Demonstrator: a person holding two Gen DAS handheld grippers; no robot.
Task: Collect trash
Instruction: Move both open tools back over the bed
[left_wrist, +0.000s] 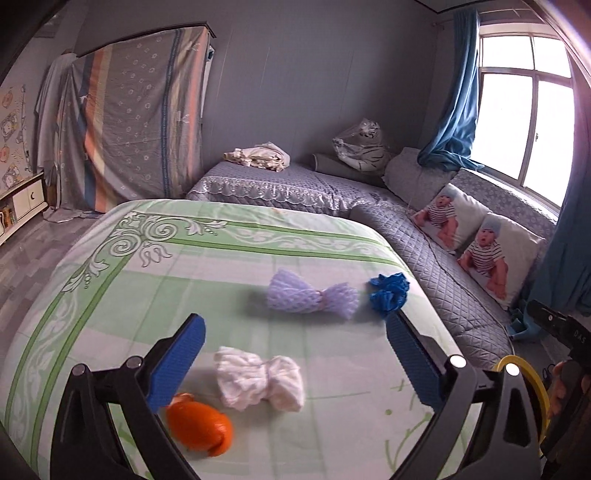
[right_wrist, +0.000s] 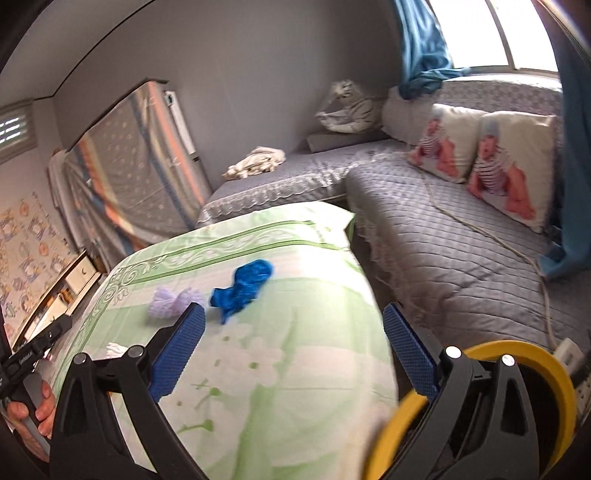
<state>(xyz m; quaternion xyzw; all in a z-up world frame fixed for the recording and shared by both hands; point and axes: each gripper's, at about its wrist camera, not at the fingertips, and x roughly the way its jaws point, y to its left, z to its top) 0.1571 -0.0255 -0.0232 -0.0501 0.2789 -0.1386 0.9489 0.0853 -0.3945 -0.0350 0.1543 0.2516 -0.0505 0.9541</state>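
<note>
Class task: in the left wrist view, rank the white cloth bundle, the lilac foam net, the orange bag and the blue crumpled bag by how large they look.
1. White cloth bundle and lilac foam net: alike; the bundle lies nearer, so unsure.
2. Orange bag, partly behind a tool finger.
3. Blue crumpled bag, farthest, smallest-looking.

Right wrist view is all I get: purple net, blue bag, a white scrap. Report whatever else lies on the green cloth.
Observer: An orange bag lies nearest, under the left tool.
Operator: Describe the white scrap.
Observer: A white foam net tied at the middle, lying between the left tool's open fingers.
Operator: Give the order going away from the left tool.
Observer: Orange, white, then the purple net, with the blue bag at the cloth's right edge.
</note>
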